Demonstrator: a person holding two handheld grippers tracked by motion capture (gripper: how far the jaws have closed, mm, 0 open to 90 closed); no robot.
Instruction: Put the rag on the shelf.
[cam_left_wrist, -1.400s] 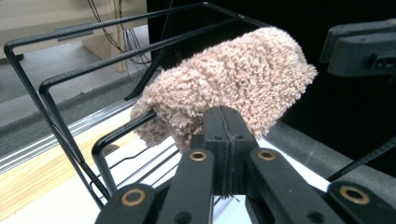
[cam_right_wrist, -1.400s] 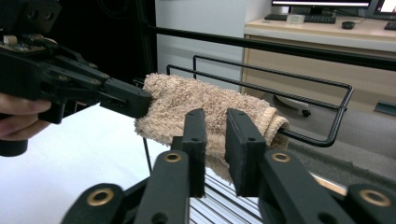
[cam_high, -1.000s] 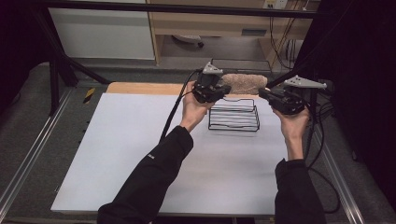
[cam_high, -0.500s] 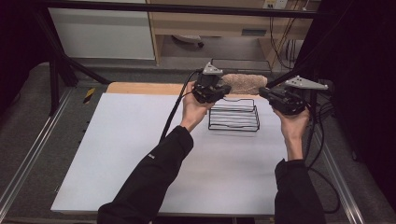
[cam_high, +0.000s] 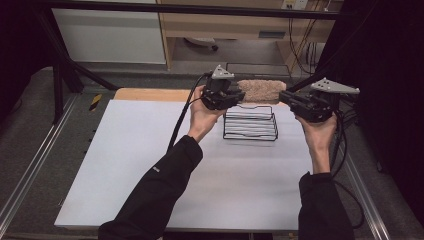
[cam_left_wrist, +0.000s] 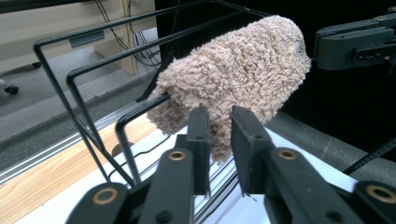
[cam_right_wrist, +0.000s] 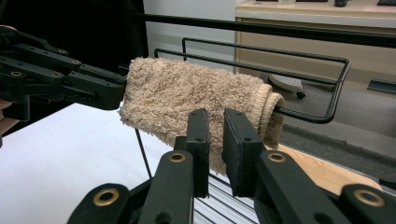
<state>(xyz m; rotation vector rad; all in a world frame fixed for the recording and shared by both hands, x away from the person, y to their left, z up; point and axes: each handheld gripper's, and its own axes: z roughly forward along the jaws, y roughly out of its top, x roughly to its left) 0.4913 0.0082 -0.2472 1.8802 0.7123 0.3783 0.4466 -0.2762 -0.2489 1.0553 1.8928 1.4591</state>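
My left gripper (cam_left_wrist: 218, 140) and right gripper (cam_right_wrist: 216, 140) have just been opening, seemingly free of the fuzzy sock (cam_high: 261, 90) draped over the wire rack (cam_high: 250, 125); I'd back away slowly, avoiding snags

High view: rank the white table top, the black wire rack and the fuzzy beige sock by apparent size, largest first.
1. white table top
2. black wire rack
3. fuzzy beige sock, draped over the rack's far rail

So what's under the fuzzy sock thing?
The fuzzy beige sock hangs over a top bar of the black wire rack. Below it are the rack's lower wires and the white table. The stretch of bar under the sock is covered, so it can't be seen.
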